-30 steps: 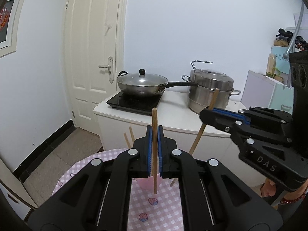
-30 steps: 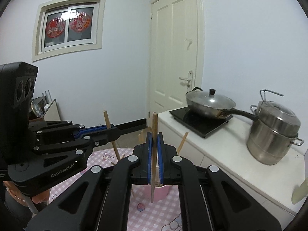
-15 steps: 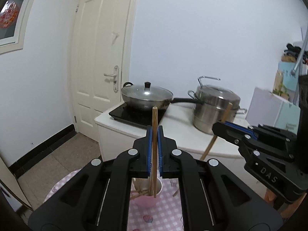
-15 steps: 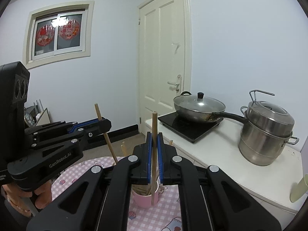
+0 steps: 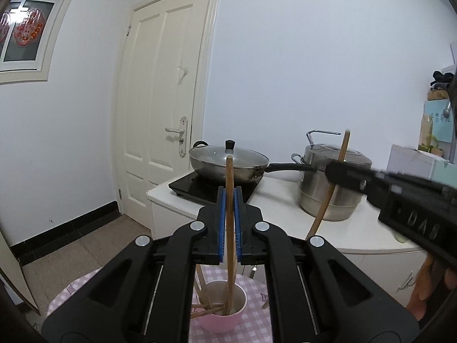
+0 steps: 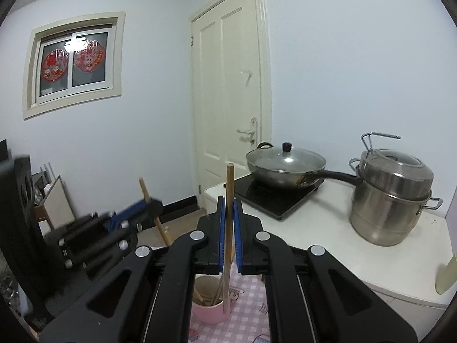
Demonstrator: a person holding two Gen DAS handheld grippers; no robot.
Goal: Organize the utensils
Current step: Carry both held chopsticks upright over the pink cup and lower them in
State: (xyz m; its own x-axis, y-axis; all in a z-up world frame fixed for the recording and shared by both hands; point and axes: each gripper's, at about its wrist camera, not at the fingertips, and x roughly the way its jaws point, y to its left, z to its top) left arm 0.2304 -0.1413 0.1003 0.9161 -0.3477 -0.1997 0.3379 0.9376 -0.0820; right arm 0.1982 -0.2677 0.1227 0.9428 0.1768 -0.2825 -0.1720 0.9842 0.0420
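Chopstick upright, clamped between shut left jaws, tip inside pink cup.

The walls are pale white. A cream panelled door stands closed, near a window with red decorations. The floor is grey-brown tile.
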